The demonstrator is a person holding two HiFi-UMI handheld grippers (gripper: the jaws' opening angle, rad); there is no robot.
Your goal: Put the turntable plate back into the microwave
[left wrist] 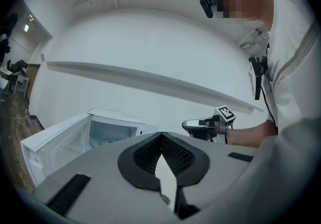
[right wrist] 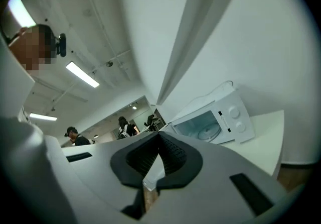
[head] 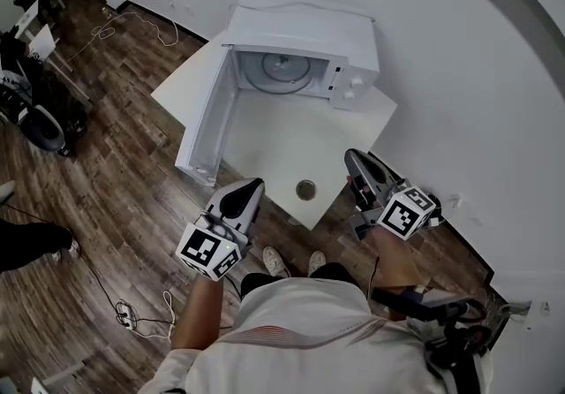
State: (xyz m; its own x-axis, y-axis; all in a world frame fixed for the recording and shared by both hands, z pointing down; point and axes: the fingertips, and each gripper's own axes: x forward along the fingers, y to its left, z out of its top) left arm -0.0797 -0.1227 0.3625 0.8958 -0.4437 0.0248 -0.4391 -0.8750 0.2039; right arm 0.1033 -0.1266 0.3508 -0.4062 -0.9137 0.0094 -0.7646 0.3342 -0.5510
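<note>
Honestly, the job looks basically done at this point. Both tools are held up close to the person's body, short of the near corner of the counter [head: 265, 140]. The left tongs [head: 245, 189] are clenched together with nothing in them, and the right tongs [head: 360, 162] are the same, pinched closed and empty.

Just past them, by that near corner, sits a small round thing [head: 305, 189]. Can't tell what it is, maybe a leftover part, so it's worth a check before calling it finished. Further in, the microwave door [head: 205, 114] hangs wide open along the counter's left edge. The turntable plate [head: 279, 71] sits inside the microwave [head: 305, 30], which is at the far corner against the wall.

If anything's left to do, it's probably making sure the plate is centred and level. After that, the door could be swung closed with a gentle push at its outer edge. Nothing stands between the tongs and the cavity except that little round piece. Down on the floor, a power strip [head: 126, 317] and loose cables [head: 110, 30] lie off to the left, well away.
</note>
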